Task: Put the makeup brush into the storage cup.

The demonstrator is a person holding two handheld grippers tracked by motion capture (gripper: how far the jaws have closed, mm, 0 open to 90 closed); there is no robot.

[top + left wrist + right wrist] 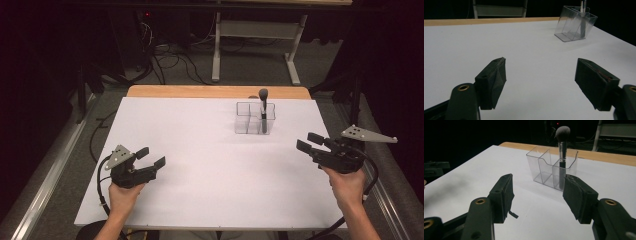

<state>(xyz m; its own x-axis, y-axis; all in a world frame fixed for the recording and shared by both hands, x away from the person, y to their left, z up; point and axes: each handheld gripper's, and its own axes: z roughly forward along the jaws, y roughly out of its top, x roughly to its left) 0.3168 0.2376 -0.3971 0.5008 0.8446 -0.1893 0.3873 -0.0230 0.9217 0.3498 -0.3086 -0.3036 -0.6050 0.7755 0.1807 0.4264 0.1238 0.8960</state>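
A clear plastic organizer [255,118] [575,23] [551,167] with several compartments stands at the back right of the white table [210,155]. A makeup brush [263,111] [561,150] stands upright in its right-hand compartment, bristle head up. My left gripper [151,157] [540,82] rests near the front left of the table, open, with nothing between its jaws. My right gripper [310,141] [537,197] hovers at the table's right edge, open and empty, pointing toward the organizer from some way off.
A wooden edge [218,91] runs along the back of the table. Beyond it stand a white metal frame [257,45] and loose cables [165,57] on the floor. Bare white surface lies between the two grippers.
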